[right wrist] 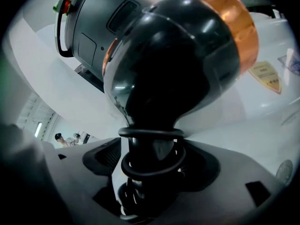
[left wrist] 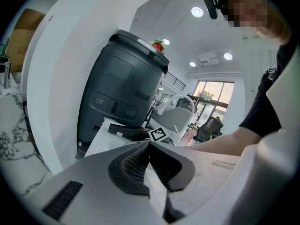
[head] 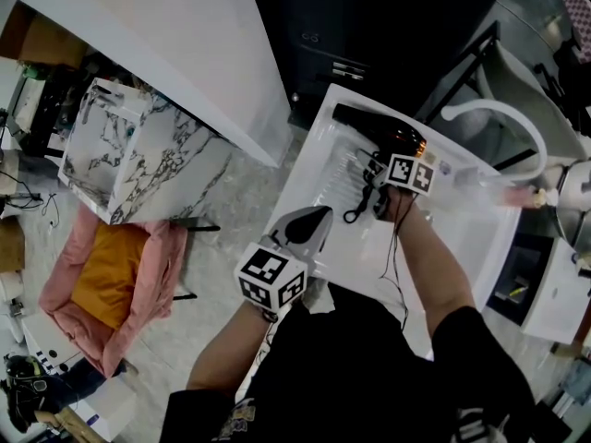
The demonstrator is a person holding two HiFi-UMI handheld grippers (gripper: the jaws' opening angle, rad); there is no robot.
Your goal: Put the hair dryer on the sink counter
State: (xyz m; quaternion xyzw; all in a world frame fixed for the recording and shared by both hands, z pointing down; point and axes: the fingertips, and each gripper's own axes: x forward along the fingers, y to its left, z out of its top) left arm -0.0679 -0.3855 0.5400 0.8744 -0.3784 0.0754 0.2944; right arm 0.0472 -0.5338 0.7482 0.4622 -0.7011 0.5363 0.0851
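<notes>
Task is nearly finishing. The hair dryer (head: pixel 383 135) is lying on the white sink counter (head: pixel 471 229) toward its far end. Its nozzle is pointing away from the person, the orange band is showing, and it is well apart from the white faucet (head: pixel 499 113). Its black cord (head: pixel 358 209) is trailing in a loop on the counter just beside the handle. So the placing part is looking done: as far as the head view shows, the body is resting on the surface, not hanging in the air.

The right gripper (right wrist: pixel 152 151) is sitting at the handle end. In the right gripper view the jaws are standing wide, with the handle and a few coils of cord between them. A sliver of light is showing between one pad and the handle, so the pads are not looking like they are pressing. Judging this as let go, not gripping.

The left gripper (left wrist: pixel 149 145) is hovering off the near edge of the counter, jaws together tip to tip, nothing between them, taking no part.

Left to do, as a judgement: the right gripper is needing to back straight off the handle without snagging the coiled cord or dragging the dryer. A dark barrel-shaped unit (left wrist: pixel 122 88) is standing behind the counter, out of the way.
</notes>
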